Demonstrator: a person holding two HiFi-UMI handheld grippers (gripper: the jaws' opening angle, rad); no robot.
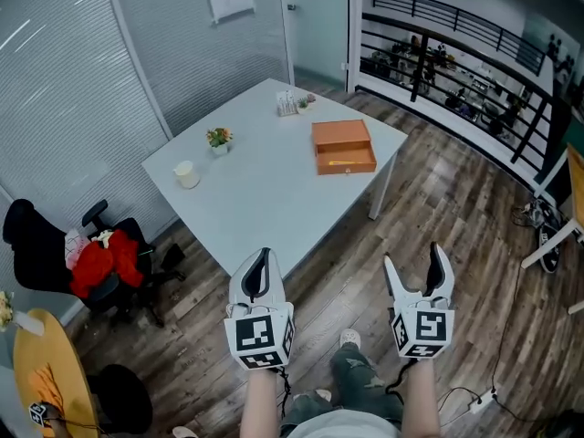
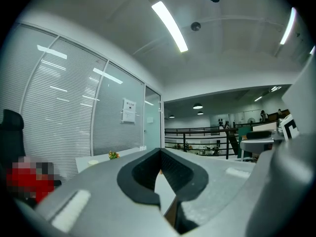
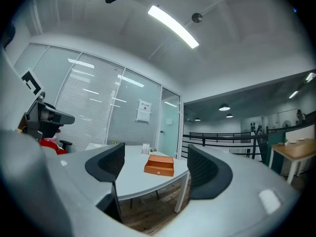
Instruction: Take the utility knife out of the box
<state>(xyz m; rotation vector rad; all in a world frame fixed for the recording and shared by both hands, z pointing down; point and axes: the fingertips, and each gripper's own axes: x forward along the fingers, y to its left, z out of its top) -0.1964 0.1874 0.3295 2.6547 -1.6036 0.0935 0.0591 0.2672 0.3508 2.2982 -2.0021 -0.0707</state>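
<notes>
Wood-plank flooring (image 1: pixel 456 208) runs under a white bench (image 1: pixel 255 199) that stands against a wall of glass and blinds. At the far left, off the bench, an office chair (image 1: pixel 123 286) carries a red cloth (image 1: pixel 99 265). On the bench, from the left, stand a pale cup (image 1: pixel 187 174), a little potted plant (image 1: pixel 219 139) and, at the far corner, a small stand of cards (image 1: pixel 288 104). Toward the bench's right end lies the orange box (image 1: pixel 343 146), flat, with its lid down. The utility knife cannot be made out, so whether it lies inside is not shown. A dark railing (image 1: pixel 456 53) crosses the room further right.

Low in the head view, well short of the bench, both tools are held up over the floor. The left tongs (image 1: pixel 263 255) are clenched, their dark pads meeting at the tips with nothing between them (image 2: pixel 159 152). The right tongs (image 1: pixel 412 255) are released, jaws wide apart and empty (image 3: pixel 156 152). The box (image 3: pixel 159 165) shows far off through the gap.
</notes>
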